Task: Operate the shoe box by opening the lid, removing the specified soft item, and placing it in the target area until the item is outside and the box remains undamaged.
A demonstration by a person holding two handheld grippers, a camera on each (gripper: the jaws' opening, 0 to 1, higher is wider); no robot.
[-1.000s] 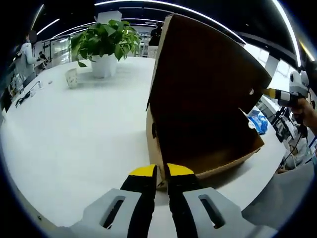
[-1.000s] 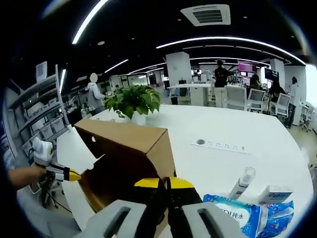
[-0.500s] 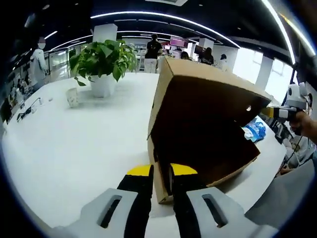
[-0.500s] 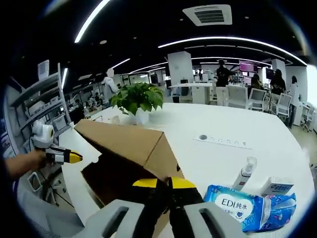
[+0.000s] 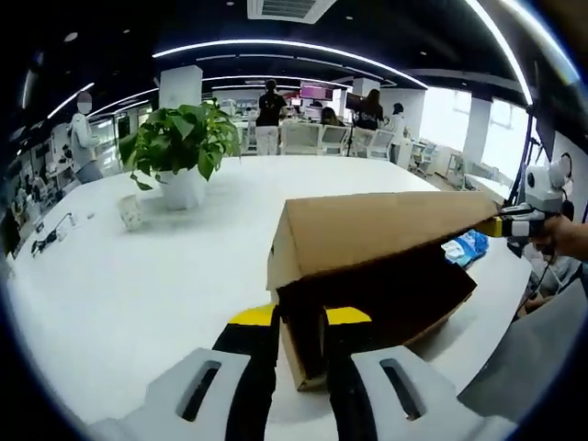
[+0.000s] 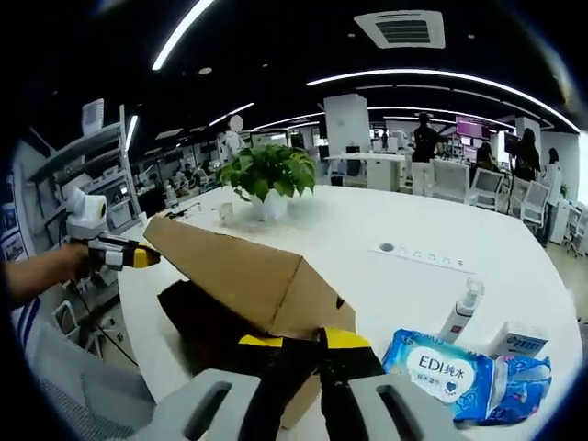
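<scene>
The brown cardboard shoe box (image 5: pixel 386 303) lies on the white table (image 5: pixel 165 285), its hinged lid (image 5: pixel 377 230) tilted low over a dark inside whose contents I cannot make out. My left gripper (image 5: pixel 301 317) is shut on the box's near corner, cardboard pinched between its yellow-tipped jaws. In the right gripper view the same box (image 6: pixel 303 312) has its lid (image 6: pixel 239 271) sloping down to the left, and my right gripper (image 6: pixel 303 340) is shut on the opposite corner. The right gripper (image 5: pixel 510 222) shows at the lid's far end, and the left gripper (image 6: pixel 124 255) at the lid's left tip.
A potted plant (image 5: pixel 179 138) and a small cup (image 5: pixel 130 211) stand farther back on the table. Beside the box lie a wet-wipes pack (image 6: pixel 441 367), a spray bottle (image 6: pixel 462 308), a small carton (image 6: pixel 516 340) and a power strip (image 6: pixel 413 253). People stand at far desks.
The lid has swung down from nearly upright to a low slope over the box, and the opening has narrowed. Both grippers stay shut on their corners.
</scene>
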